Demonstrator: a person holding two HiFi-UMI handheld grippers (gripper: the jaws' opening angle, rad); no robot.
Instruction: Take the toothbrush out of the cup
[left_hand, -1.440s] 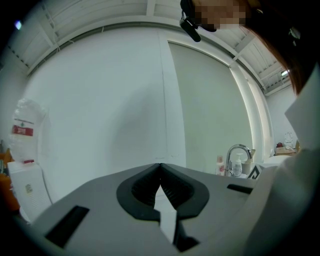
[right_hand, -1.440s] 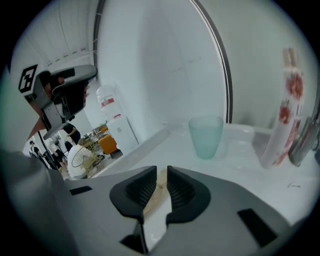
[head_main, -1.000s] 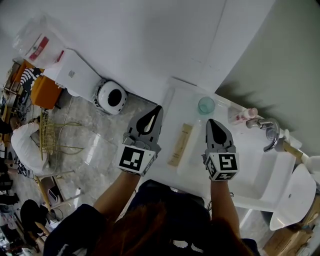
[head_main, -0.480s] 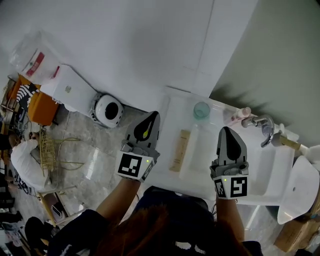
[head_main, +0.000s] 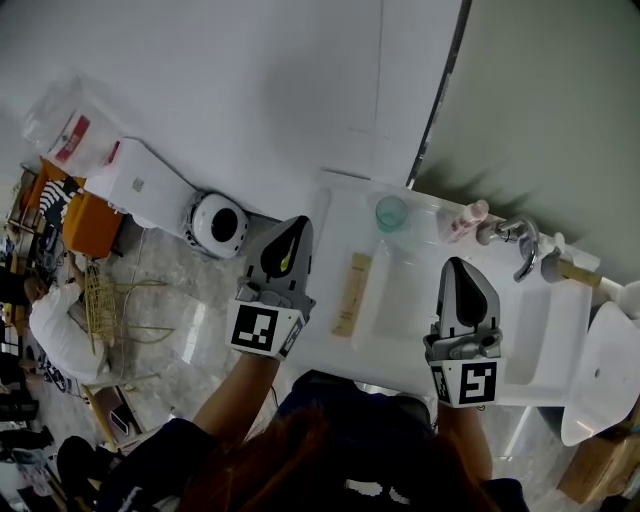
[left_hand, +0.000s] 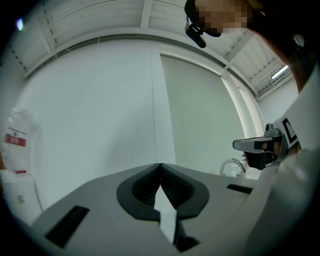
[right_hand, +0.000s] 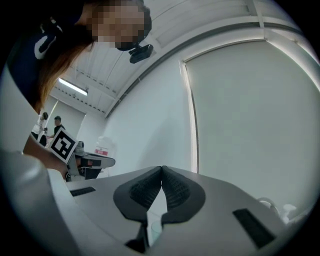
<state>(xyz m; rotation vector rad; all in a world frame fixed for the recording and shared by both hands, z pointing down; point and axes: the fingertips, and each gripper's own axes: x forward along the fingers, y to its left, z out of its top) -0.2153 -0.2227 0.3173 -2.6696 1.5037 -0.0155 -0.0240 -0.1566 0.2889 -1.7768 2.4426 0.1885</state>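
A pale green translucent cup (head_main: 391, 212) stands at the back of the white counter (head_main: 400, 310), near the wall. I cannot make out a toothbrush in it. My left gripper (head_main: 298, 222) hangs over the counter's left edge, shut and empty, to the left of the cup. My right gripper (head_main: 458, 263) is in front of the cup and to its right, also shut with nothing in it. In the left gripper view the jaws (left_hand: 160, 165) meet at their tips. The jaws in the right gripper view (right_hand: 161, 167) do the same, and the cup (right_hand: 156, 228) shows faintly below them.
A tan oblong box (head_main: 351, 293) lies on the counter between the grippers. A pink bottle (head_main: 462, 222) and a chrome faucet (head_main: 520, 245) stand right of the cup, beside the sink basin (head_main: 560, 330). Left of the counter, below, are a round white bin (head_main: 219, 224) and a floor with people.
My right gripper has pulled away from the cup, to the right and toward me. The left gripper has shifted only slightly. Both stay shut.
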